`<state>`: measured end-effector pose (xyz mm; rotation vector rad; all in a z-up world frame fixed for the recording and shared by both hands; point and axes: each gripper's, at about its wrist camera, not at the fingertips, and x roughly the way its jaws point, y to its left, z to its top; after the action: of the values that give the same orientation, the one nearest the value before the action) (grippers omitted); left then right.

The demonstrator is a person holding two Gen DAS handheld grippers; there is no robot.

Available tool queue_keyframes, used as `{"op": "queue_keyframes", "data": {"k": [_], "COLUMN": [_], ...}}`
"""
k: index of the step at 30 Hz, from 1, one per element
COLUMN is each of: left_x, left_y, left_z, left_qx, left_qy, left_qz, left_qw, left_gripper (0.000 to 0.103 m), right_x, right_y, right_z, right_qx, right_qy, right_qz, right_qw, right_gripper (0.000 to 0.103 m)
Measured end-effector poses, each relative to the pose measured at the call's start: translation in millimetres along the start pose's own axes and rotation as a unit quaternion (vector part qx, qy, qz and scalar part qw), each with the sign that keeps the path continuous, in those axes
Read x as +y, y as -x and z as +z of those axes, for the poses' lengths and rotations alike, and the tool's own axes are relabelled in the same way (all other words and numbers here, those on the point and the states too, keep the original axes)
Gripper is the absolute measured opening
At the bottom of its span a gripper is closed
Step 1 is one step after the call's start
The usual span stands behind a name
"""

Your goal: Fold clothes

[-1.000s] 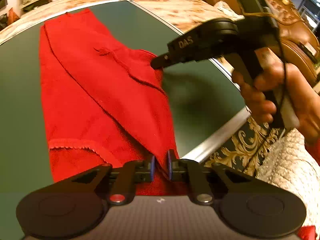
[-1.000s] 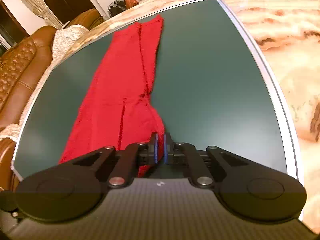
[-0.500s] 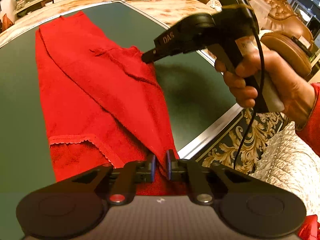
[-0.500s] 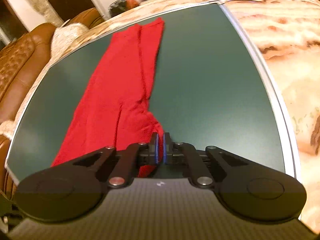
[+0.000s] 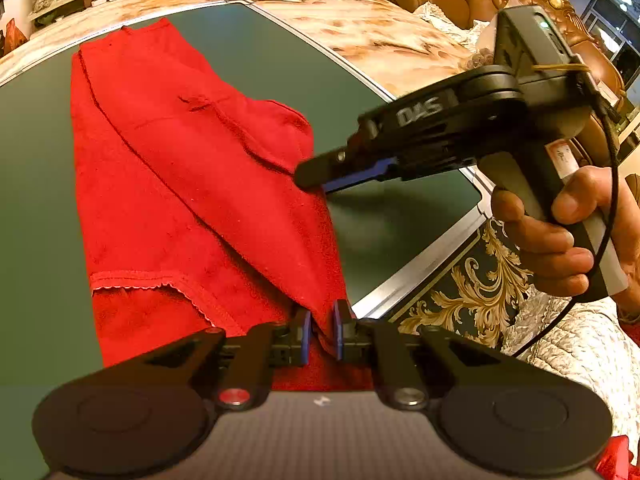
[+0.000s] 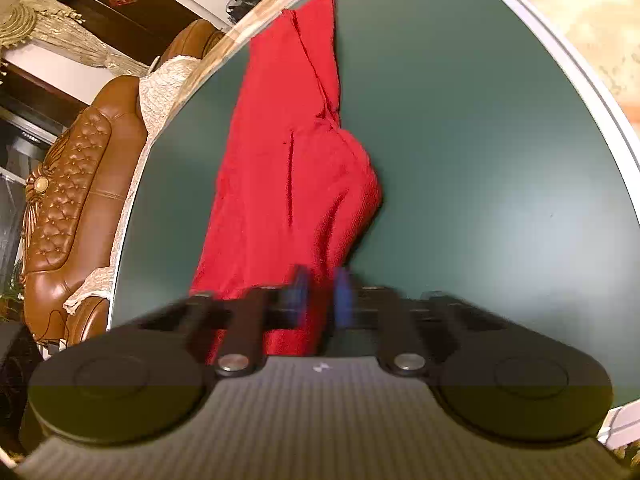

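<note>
While the red garment (image 5: 192, 184) lies lengthwise on the dark green table (image 5: 32, 160), the left gripper (image 5: 320, 334) pinches its near edge between slightly parted blue pads. The right gripper (image 6: 320, 296) appears blurred, with red cloth between its separated fingers; contact cannot be confirmed.

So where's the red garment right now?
The red garment lies lengthwise on the dark green table; its near end sits between the left hand-held gripper fingers, with the right hand-held gripper at its right edge.
</note>
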<state>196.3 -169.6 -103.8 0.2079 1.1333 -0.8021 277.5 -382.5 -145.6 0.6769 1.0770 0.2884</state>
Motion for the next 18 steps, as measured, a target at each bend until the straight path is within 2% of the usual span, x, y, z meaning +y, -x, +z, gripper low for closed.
{"op": "queue_keyframes", "data": {"k": [4, 7, 12, 13, 14, 16, 18], "left_x": [-0.3, -1.5, -3.3, -3.6, -3.7, -3.8, -4.0], "left_y": [-1.3, -1.7, -2.4, -2.5, -2.6, -4.8, -4.8], "left_z": [1.9, 1.8, 1.8, 2.0, 2.4, 3.3, 3.1], "left_qx": [0.001, 0.002, 0.003, 0.003, 0.003, 0.002, 0.002], "left_qy": [-0.002, -0.004, -0.006, -0.007, -0.008, -0.008, -0.008], "left_qz": [0.0, -0.001, -0.001, -0.001, -0.001, -0.001, -0.002], "left_qw": [1.0, 1.0, 1.0, 1.0, 1.0, 1.0, 1.0], "left_gripper": [0.013, 0.013, 0.013, 0.013, 0.013, 0.013, 0.013], "right_x": [-1.8, -4.8, -12.8, -11.3, -8.9, -4.5, 1.2], "right_y": [-0.1, 2.5, 4.8, 4.0, 2.0, -2.4, -9.2], "right_z": [8.8, 18.5, 31.6, 30.8, 28.9, 25.3, 24.5], "right_qx": [-0.018, -0.046, -0.044, -0.037, -0.032, -0.028, -0.025], "right_qy": [-0.016, -0.013, -0.032, -0.033, -0.032, -0.031, -0.026], "right_qz": [0.002, -0.03, -0.022, -0.021, -0.018, -0.015, -0.016], "right_qw": [1.0, 0.998, 0.998, 0.999, 0.999, 0.999, 0.999], "right_gripper": [0.004, 0.002, 0.004, 0.009, 0.022, 0.041, 0.042]}}
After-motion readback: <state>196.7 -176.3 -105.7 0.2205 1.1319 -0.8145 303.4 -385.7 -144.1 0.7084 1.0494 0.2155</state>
